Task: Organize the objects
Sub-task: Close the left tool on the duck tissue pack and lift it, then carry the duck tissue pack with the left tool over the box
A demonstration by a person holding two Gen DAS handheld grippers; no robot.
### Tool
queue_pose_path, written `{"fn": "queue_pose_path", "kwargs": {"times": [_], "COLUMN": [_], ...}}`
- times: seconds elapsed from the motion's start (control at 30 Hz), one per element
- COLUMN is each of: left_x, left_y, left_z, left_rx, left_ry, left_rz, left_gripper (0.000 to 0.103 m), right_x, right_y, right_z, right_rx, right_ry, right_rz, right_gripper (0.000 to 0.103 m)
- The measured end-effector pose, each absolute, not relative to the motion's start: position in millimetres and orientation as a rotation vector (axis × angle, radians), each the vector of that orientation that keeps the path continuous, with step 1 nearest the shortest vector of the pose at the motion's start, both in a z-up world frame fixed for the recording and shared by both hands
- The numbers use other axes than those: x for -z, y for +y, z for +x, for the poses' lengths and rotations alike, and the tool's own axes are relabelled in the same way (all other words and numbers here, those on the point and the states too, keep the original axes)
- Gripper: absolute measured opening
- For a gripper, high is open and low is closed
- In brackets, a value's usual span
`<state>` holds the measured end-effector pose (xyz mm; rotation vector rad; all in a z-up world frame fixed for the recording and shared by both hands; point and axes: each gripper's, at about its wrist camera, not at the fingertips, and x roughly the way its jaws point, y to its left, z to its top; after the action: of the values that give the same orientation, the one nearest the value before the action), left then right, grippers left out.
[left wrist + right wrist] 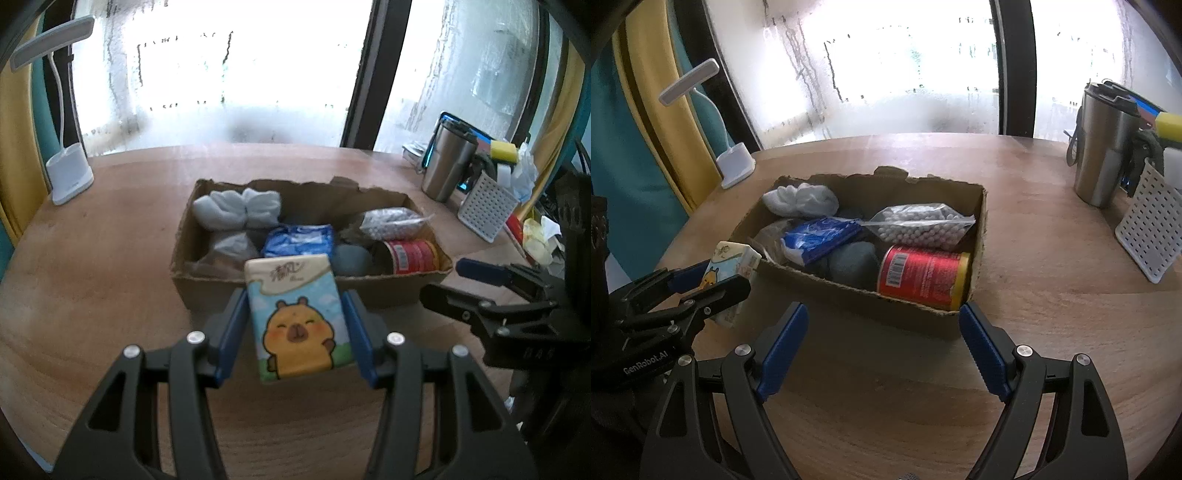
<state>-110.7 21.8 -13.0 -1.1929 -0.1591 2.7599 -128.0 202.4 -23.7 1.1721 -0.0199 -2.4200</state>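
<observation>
- Left hand-held gripper [297,325]: blue pads clamped on both sides of a tissue pack [297,317], held clear of the counter [110,258] just before the near wall of the cardboard box [280,291].
- Tissue pack: pale blue wrapper with a yellow cartoon animal; upright between the pads, top edge level with the box rim.
- Right hand-held gripper [882,347]: jaws spread wide, nothing between them, poised over the counter near the box's front corner.
- Cardboard box: open-topped, torn rim, on the wooden counter.
- Box contents: white rolled socks [801,199] at the far left; blue plastic packet [822,236] in the middle; clear bag of white beads [919,223] at the right; red can [923,277] lying on its side at the near right; grey rounded item [853,264] beside the can.
- Elsewhere on the counter: white desk lamp [68,173] at the left, steel tumbler [1102,147] and white perforated basket [1148,229] at the right.
</observation>
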Motion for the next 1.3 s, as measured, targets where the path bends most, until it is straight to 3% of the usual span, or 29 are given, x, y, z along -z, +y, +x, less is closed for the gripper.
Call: {"fn": "queue_pose_path", "kwargs": {"times": [1.3], "left_x": [17.3], "left_y": [49.6], "left_z": [-176.7], "left_rx": [-2.720], "left_ry": [-0.133], "left_rz": [-1.232], "left_gripper": [0.053], "right_x": [21.3], "right_y": [228.6], "right_z": [-173.4], "right_rx": [2.445], "right_ry": [-0.064], "right_rz": [1.164], "right_gripper": [0.086]}}
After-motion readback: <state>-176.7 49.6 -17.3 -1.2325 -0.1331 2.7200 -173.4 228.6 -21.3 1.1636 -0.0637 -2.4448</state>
